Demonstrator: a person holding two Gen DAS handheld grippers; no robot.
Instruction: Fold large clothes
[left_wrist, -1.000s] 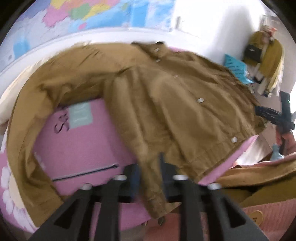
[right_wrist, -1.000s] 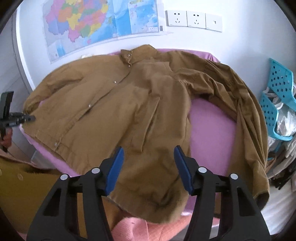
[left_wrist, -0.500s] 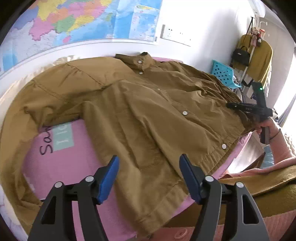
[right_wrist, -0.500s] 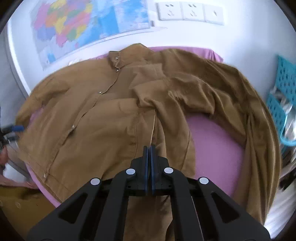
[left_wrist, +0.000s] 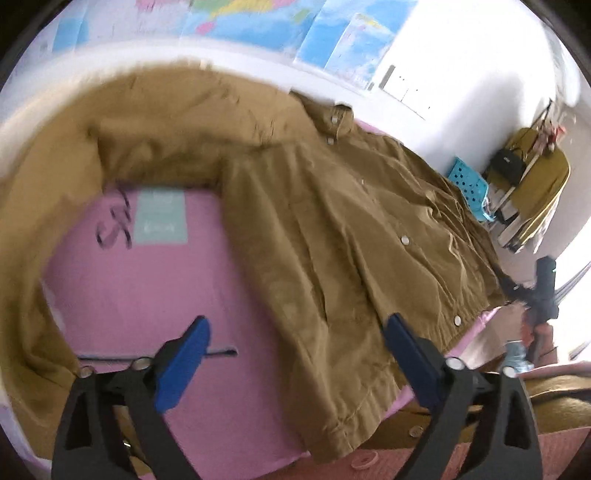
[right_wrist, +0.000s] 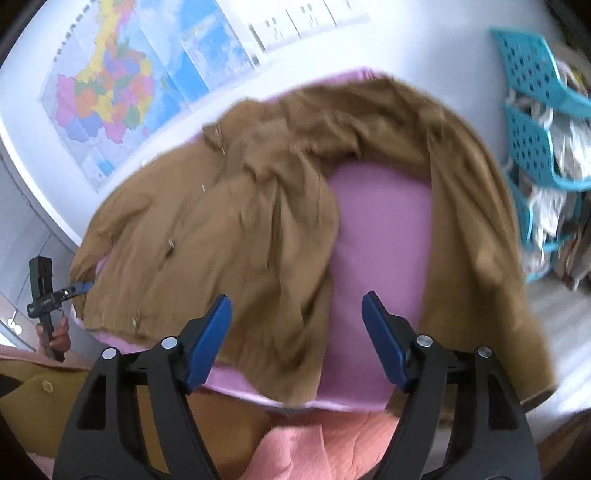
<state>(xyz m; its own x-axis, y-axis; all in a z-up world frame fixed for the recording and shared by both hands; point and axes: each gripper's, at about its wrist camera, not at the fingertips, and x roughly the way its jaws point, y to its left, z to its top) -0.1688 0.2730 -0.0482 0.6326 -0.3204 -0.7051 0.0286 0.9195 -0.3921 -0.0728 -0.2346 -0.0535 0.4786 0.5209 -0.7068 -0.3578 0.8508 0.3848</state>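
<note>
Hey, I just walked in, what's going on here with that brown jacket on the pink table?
A person holding a gripper in each hand is folding a large brown jacket spread on a pink-covered table. At this moment neither tool has hold of it: the left gripper and the right gripper are both open, poised over the near edge. Both sleeves lie spread out to the sides, so no fold shows yet.

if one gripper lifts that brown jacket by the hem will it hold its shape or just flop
Probably flop: the brown jacket is already creased and bunched near the collar. Its sleeve drapes limply over the pink surface, so it would likely trail. The cloth looks thick, so perhaps heavy for one pinch.
</note>
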